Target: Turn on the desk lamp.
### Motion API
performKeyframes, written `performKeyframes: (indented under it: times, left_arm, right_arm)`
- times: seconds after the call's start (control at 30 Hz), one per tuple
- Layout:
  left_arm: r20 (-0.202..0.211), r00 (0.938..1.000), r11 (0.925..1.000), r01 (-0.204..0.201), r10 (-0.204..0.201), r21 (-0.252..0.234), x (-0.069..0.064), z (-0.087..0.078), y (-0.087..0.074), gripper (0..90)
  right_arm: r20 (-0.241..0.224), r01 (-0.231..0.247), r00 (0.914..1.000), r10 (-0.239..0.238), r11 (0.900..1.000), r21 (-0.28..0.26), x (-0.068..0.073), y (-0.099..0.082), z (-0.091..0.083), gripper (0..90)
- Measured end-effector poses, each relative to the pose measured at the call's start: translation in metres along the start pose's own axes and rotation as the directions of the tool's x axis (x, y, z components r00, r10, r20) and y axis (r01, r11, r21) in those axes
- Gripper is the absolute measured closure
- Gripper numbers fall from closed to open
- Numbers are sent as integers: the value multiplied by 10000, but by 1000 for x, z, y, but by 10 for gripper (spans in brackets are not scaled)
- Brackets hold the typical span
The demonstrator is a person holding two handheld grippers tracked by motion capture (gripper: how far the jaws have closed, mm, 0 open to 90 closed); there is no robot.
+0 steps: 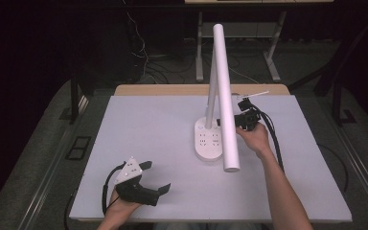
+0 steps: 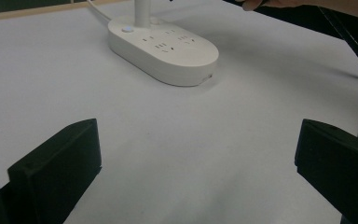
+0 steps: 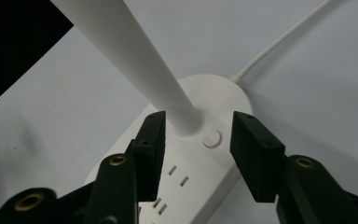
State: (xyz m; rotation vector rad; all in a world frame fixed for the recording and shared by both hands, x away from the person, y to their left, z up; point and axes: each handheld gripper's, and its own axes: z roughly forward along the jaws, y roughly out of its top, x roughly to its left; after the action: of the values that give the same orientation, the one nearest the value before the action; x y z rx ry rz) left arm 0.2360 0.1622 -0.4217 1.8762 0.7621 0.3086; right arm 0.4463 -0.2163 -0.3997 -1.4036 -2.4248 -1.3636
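Observation:
A white desk lamp stands right of the table's middle. Its oval base (image 1: 207,140) carries several sockets, and its long white tube head (image 1: 227,100) slants toward me. My right gripper (image 1: 242,120) is at the base's right side, partly hidden by the tube. In the right gripper view, this gripper (image 3: 198,135) is open. Its jaws straddle the foot of the lamp post (image 3: 168,88) and a round button (image 3: 211,138), gripping nothing. My left gripper (image 1: 156,177) lies open near the front left edge. In its own view, the left gripper (image 2: 196,158) faces the base (image 2: 168,51) from a distance.
A white mat (image 1: 148,124) covers the table, with a wooden strip along the back. The lamp's white cord (image 3: 279,42) runs off behind the base. The right gripper's black cable (image 1: 274,139) trails along the forearm. Desk legs and wires stand on the floor beyond.

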Motion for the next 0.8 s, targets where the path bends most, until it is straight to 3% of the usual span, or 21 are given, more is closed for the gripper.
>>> performKeyframes:
  times: [0.53,0.8]
  left_arm:
    - [-72,10000,9999,29,-30,-102,1,-1,0,0]
    - [-82,10000,9999,16,-17,-108,1,-2,0,0]
  right_arm:
    - [-501,-190,9986,181,9997,-169,-6,-3,19,790]
    - [-420,-372,9985,364,9991,-179,-11,-5,26,885]
